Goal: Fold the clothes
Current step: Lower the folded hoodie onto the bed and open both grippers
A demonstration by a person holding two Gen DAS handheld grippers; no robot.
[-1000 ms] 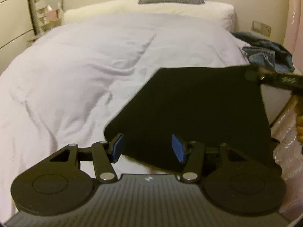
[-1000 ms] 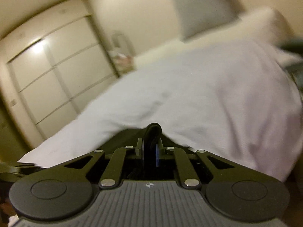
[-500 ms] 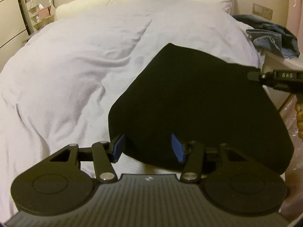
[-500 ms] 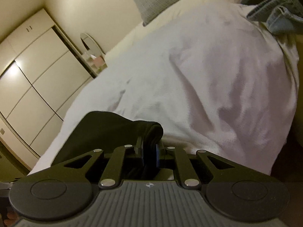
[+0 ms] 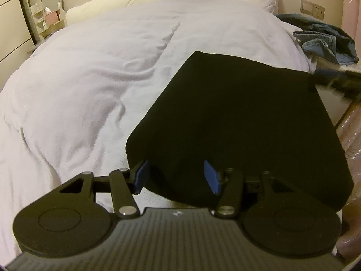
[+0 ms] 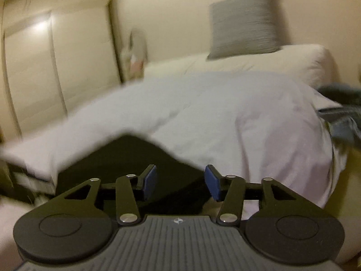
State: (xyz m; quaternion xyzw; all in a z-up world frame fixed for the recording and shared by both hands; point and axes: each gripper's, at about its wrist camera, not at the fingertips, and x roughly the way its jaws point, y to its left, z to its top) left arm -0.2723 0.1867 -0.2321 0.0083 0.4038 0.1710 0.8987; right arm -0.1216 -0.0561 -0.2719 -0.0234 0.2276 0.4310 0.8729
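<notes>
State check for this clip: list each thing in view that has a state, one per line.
Black folded garment: lying flat on the bed, held by neither gripper.
White duvet: spread over the bed, creased.
Blue denim clothes: crumpled heap, unfolded.
Grey cushion: upright against the wall.
Left gripper: open, nothing gripped.
Right gripper: jaws opening, nothing gripped.

A folded black garment point(image 5: 237, 122) lies flat on the white duvet point(image 5: 101, 67); the left gripper point(image 5: 174, 177) hovers at its near edge, blue fingers point(image 5: 141, 176) apart.
</notes>
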